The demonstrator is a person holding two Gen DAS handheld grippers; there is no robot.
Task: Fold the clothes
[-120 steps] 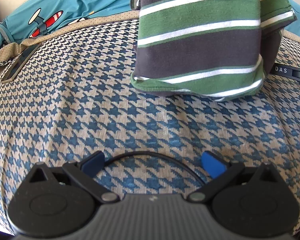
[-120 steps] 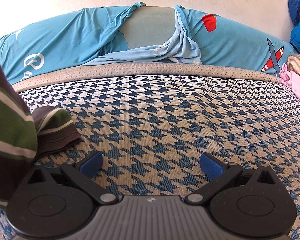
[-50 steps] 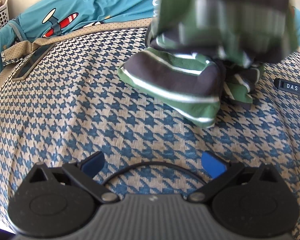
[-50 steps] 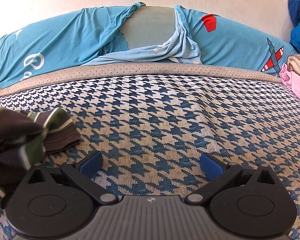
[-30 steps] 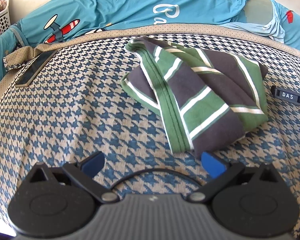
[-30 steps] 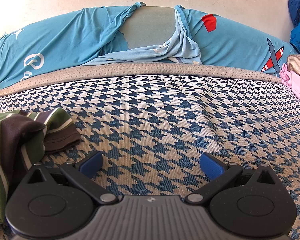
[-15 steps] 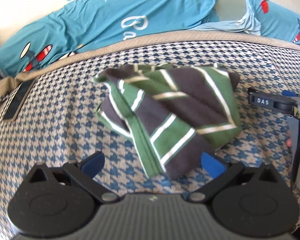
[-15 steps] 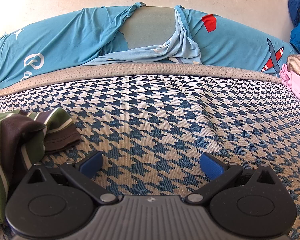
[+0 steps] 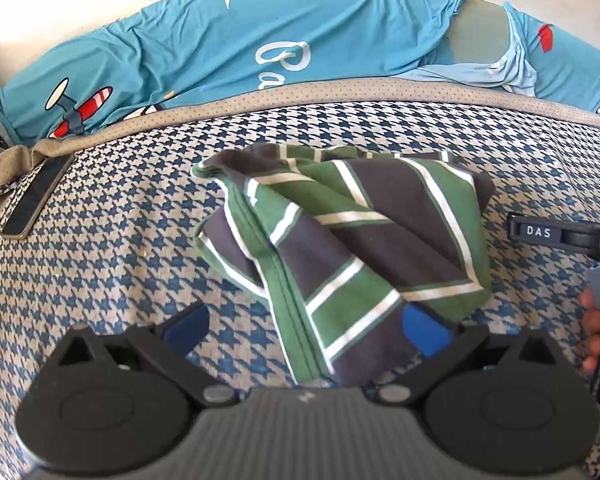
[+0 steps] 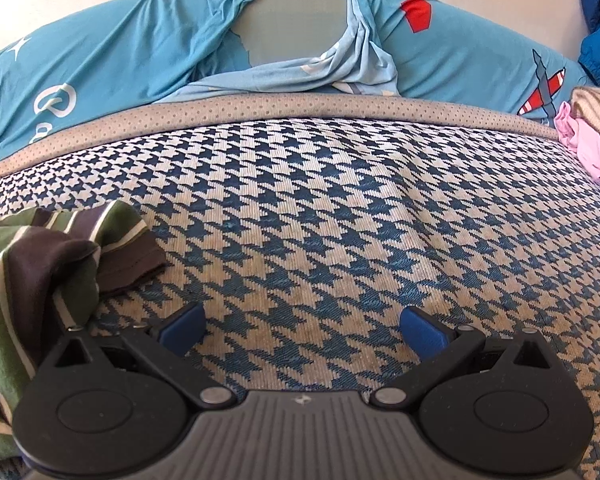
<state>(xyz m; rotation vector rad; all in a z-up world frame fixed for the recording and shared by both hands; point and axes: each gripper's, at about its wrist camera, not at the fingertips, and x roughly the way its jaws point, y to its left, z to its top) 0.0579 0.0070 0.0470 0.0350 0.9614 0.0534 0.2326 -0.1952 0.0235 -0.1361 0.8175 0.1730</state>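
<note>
Lying in a loose heap on the houndstooth mattress [image 9: 112, 248], the striped shirt [image 9: 360, 240] shows bands of green and dark grey parted by thin white lines, its nearest corner running down between the blue pads of the left gripper [image 9: 306, 330]; that gripper's jaws stand wide apart and grip nothing, though the cloth's lower edge passes just in front of the right-hand pad [image 9: 424, 332]; whether the pad touches the fabric cannot be told from this view. Beyond the shirt, a tan dotted border [image 9: 340, 94] edges the mattress, and past it a teal sheet [image 9: 260, 40] printed with aeroplanes and white lettering rises against the wall; a dark flat phone [image 9: 34, 204] lies near the mattress's left edge, well apart from the shirt; at the far right a black part marked "DAS" [image 9: 540, 232] shows beside the fingers of a hand [image 9: 594, 324]. From the right wrist view, the right gripper [image 10: 302, 330] hangs over bare houndstooth with its jaws spread wide and empty; the shirt sits off to its left, bunched just beside the gripper's body; a small pile of pink and cream clothes [image 10: 584, 136] rests at the far right edge.
</note>
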